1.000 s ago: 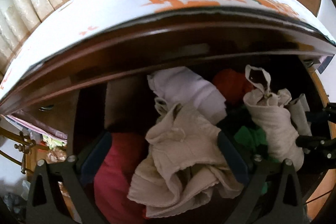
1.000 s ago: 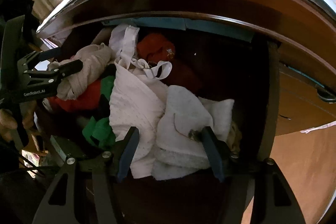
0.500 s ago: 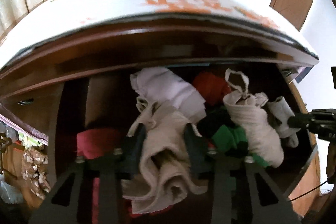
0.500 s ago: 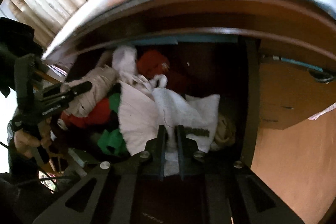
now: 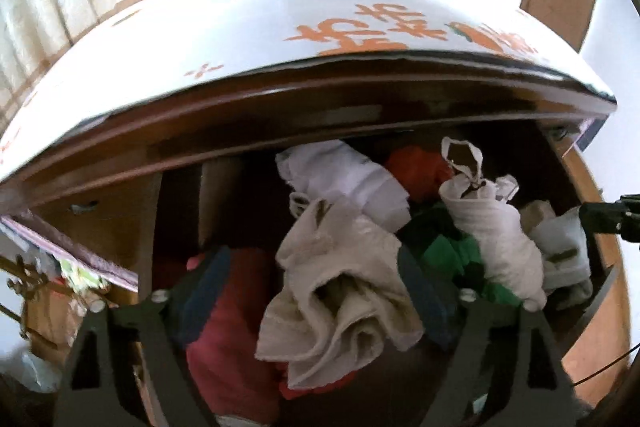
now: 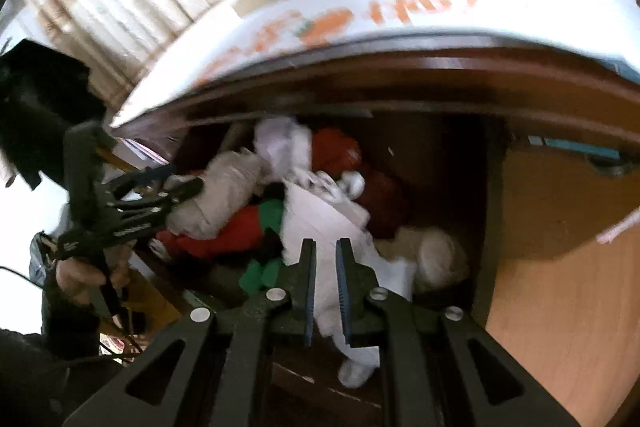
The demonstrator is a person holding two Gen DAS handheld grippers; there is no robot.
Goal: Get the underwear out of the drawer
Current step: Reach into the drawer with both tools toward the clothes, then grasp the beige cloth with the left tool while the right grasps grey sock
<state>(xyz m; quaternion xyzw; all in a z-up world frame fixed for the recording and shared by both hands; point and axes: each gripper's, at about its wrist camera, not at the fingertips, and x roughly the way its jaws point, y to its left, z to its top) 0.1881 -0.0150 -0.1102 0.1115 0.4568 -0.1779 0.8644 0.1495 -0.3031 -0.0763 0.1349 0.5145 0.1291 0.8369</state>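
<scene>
The right tool (image 6: 325, 259) pinches a white garment (image 6: 320, 223) near the drawer's (image 6: 490, 211) front edge. The left tool (image 5: 316, 267), its jaws just reopened wide, straddles beige underwear (image 5: 340, 291) without pressing it, in the drawer's middle

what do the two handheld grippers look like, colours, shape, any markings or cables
Both are black, with triangular cut-out finger arms, silver pivot screws and blue ribbed pads. The left gripper carries blurred white lettering on its side, and a thin dark cable trails below it. The right gripper looks the same.
</scene>
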